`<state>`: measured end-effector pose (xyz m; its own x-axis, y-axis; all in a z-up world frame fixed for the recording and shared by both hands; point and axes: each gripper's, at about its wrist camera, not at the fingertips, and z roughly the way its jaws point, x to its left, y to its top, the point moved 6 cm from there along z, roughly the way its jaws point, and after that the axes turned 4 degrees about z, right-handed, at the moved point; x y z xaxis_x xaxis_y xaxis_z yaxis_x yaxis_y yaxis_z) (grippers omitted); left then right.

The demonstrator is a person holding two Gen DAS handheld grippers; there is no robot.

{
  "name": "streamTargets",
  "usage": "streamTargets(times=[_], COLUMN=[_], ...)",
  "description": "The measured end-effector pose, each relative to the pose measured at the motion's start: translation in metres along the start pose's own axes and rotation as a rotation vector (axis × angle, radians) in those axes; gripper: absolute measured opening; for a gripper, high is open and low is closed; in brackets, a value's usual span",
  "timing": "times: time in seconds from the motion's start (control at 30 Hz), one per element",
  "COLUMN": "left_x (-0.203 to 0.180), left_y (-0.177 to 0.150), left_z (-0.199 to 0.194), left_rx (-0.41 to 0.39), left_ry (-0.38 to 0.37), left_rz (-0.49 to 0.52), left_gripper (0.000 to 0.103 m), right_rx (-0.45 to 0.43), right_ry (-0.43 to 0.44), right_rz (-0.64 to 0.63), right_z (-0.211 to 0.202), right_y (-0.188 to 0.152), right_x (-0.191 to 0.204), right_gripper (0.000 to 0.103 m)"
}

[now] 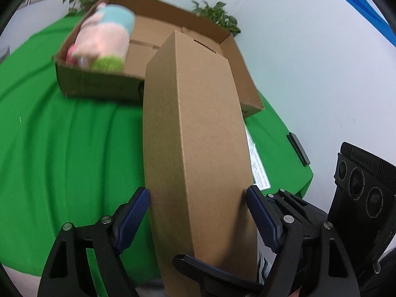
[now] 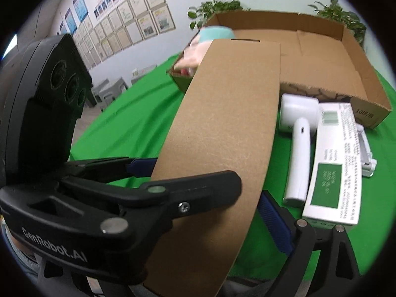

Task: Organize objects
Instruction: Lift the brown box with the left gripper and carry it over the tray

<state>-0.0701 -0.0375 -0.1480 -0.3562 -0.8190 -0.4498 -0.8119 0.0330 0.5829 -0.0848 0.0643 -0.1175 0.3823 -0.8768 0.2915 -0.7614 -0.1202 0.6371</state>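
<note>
Surface: green cloth is spread over the table, with a pale wall behind.
Left gripper: its blue pads are seen against both long sides of the long brown carton, near the carton's close end; the carton is pinched between them.
Right gripper: its fingers straddle the same carton from the other side; one blue pad lies along the carton's edge, the other is partly hidden, so whether a firm squeeze is made cannot be told.
Carton: it is held tilted above the cloth, its far end reaching over the open cardboard tray.
Beside carton: a white handheld device and a white-and-green printed box are laid on the cloth, touching each other, just in front of the tray's near wall.
Tray: a pink plush toy with a teal part is seen in its left corner.
Background: potted plants are set behind the tray; framed papers are hung on the wall.
</note>
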Motion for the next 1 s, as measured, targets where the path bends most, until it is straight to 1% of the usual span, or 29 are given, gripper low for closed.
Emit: streamTargets(times=[0.2, 0.33, 0.5, 0.63, 0.67, 0.83, 0.97, 1.0], left_x=[-0.012, -0.025, -0.032, -0.033, -0.033, -0.027, -0.014, -0.009], left_y=[0.029, 0.061, 0.102, 0.147, 0.158, 0.224, 0.268, 0.277], left_z=[-0.016, -0.022, -0.032, -0.034, -0.036, -0.037, -0.028, -0.024], left_rx=[-0.066, -0.11, -0.162, -0.215, -0.223, -0.277, -0.291, -0.29], left_ry=[0.008, 0.008, 0.009, 0.011, 0.012, 0.023, 0.026, 0.029], left_rz=[0.043, 0.091, 0.138, 0.182, 0.188, 0.22, 0.24, 0.241], left_gripper=[0.078, 0.078, 0.078, 0.078, 0.078, 0.078, 0.078, 0.078], right_rx=[-0.085, -0.15, -0.214, -0.271, -0.279, -0.334, -0.351, -0.349], right_ry=[-0.009, -0.017, -0.026, -0.035, -0.035, -0.034, -0.029, -0.026], right_rz=[-0.01, -0.022, -0.049, -0.078, -0.083, -0.12, -0.117, -0.115], right_z=[-0.015, -0.027, -0.035, -0.036, -0.029, -0.024, -0.013, -0.011], right_y=[0.026, 0.051, 0.085, 0.122, 0.129, 0.176, 0.205, 0.205], right_x=[-0.003, -0.005, -0.008, -0.01, -0.007, -0.012, -0.021, -0.022], right_gripper=[0.092, 0.092, 0.092, 0.092, 0.092, 0.092, 0.092, 0.092])
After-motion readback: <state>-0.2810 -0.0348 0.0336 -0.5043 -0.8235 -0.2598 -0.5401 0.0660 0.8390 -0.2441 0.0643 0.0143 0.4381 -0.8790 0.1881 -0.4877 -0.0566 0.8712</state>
